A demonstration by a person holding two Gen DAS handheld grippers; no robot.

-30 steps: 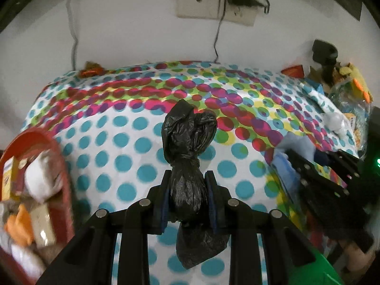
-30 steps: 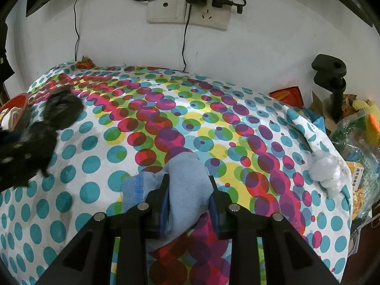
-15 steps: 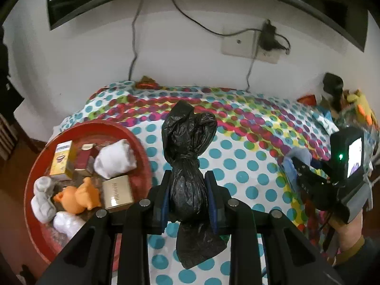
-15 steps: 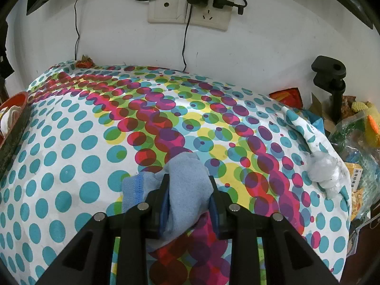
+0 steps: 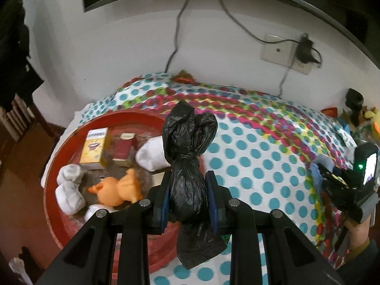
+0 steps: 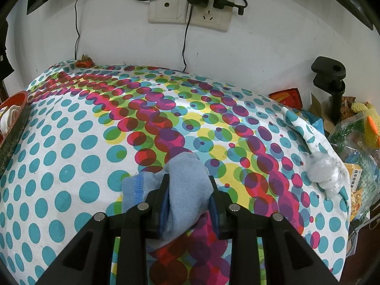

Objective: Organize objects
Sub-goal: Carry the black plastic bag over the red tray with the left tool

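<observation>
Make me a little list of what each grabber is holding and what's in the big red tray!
left gripper: shut on the black plastic bag, held above the near edge of the tray
right gripper: shut on the blue cloth, over the tablecloth
red tray: sits at the left end of the table
in the tray: yellow box, dark red box, orange toy, white socks
dotted tablecloth: covers the table
clear crumpled bag: on the cloth's right edge

I see a knotted black plastic bag (image 5: 188, 166) upright between my left jaws, and a folded blue cloth (image 6: 187, 190) between my right jaws.
</observation>
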